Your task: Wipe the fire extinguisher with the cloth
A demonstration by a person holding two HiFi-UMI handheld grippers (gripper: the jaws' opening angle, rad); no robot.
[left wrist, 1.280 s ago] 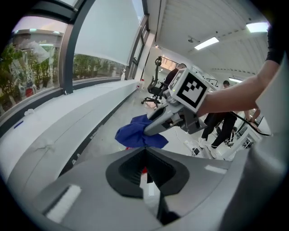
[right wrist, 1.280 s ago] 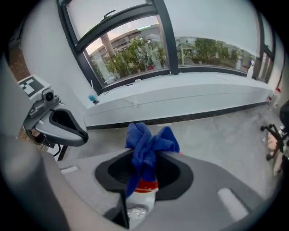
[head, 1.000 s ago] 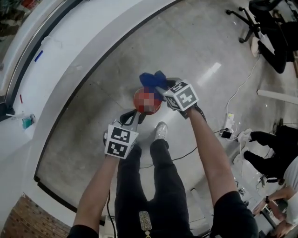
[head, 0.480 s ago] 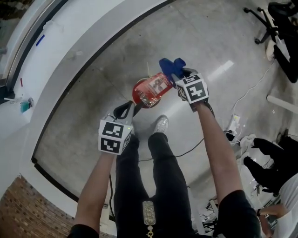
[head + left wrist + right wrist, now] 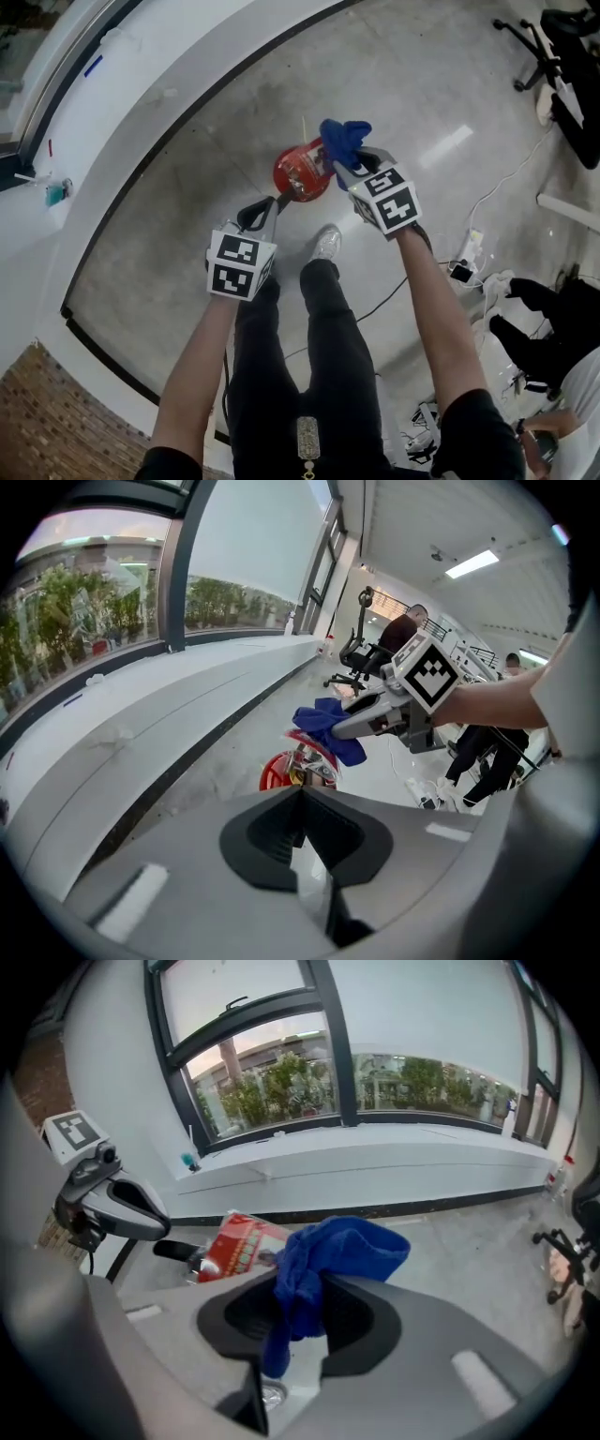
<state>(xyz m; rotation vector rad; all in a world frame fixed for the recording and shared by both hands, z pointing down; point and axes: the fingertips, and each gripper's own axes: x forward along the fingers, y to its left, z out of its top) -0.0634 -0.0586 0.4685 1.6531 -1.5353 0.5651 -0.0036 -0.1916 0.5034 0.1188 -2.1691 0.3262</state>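
A red fire extinguisher (image 5: 298, 173) hangs tilted above the concrete floor. My left gripper (image 5: 278, 204) is shut on its black handle at the near end. A bunched blue cloth (image 5: 343, 139) lies against the extinguisher's far right side, with my right gripper (image 5: 339, 167) shut on it. In the left gripper view, the extinguisher (image 5: 274, 772) sits just past my closed jaws, and the cloth (image 5: 328, 726) rests on top of it. In the right gripper view, the cloth (image 5: 328, 1255) fills the jaws. There the labelled red cylinder (image 5: 242, 1244) lies behind it, with its black handle pointing at the left gripper (image 5: 155, 1221).
My own legs and a white shoe (image 5: 325, 246) are right below the extinguisher. A curved white window ledge (image 5: 141, 94) runs along the left. Cables and a power strip (image 5: 459, 269) lie on the floor at the right. An office chair (image 5: 553, 47) and seated people (image 5: 553, 309) are further right.
The right gripper has carried the cloth from the top of the extinguisher round to its right side. The left gripper has kept its hold and barely moved.
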